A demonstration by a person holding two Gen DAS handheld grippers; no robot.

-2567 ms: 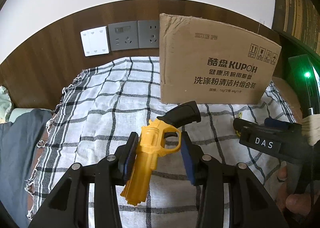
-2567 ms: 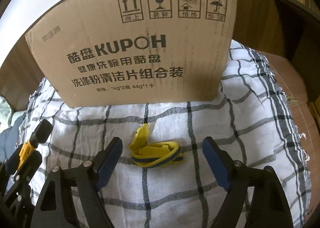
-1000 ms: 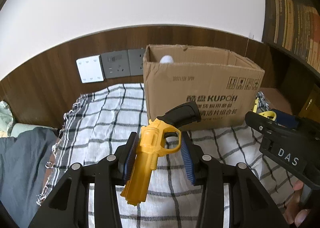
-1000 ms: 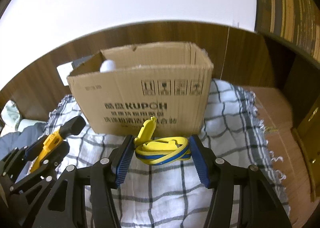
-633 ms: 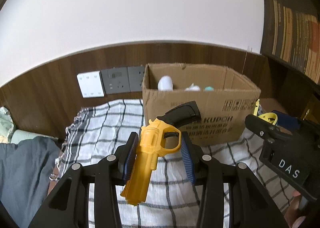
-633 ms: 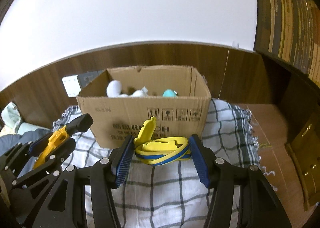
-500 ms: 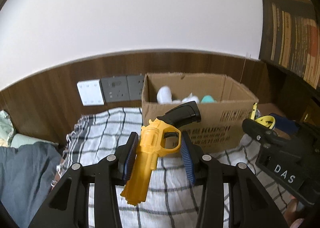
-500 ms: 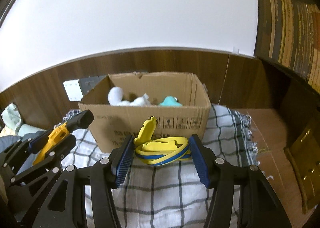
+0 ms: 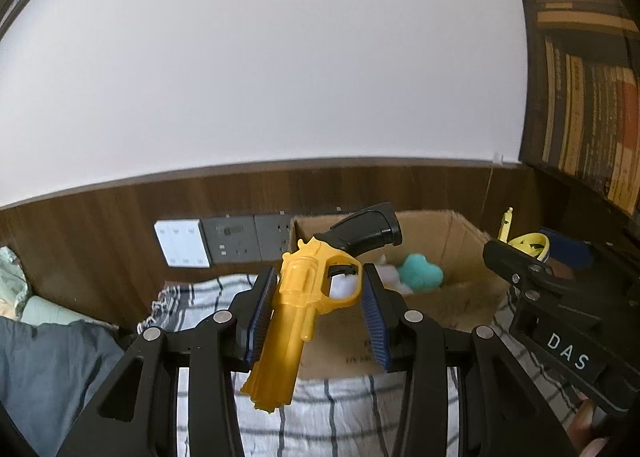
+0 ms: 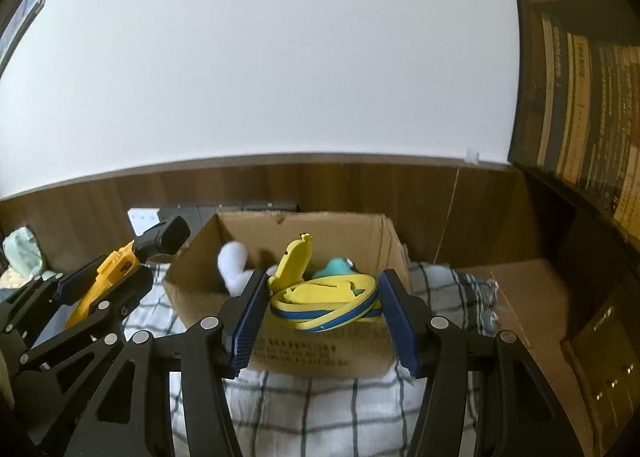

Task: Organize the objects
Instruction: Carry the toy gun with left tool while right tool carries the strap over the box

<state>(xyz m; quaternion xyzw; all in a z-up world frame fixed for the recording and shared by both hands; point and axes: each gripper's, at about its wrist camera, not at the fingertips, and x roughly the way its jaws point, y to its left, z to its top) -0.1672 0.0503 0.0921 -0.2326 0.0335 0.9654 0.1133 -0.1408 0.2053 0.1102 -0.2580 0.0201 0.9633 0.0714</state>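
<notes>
Left fingers (image 9: 318, 311) clamped on yellow toy revolver (image 9: 296, 321); right fingers (image 10: 322, 319) clamped on yellow-blue band (image 10: 324, 303).

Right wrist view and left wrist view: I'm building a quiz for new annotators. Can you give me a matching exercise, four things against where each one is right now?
Things:
1. toy revolver
2. yellow and blue band toy
3. teal plush
4. checked cloth

Places:
A. inside the cardboard box
B. between the fingers of the right gripper
C. spread under the box
D. between the fingers of the left gripper

Pairs: 1-D, 2-B, 3-A, 4-C
</notes>
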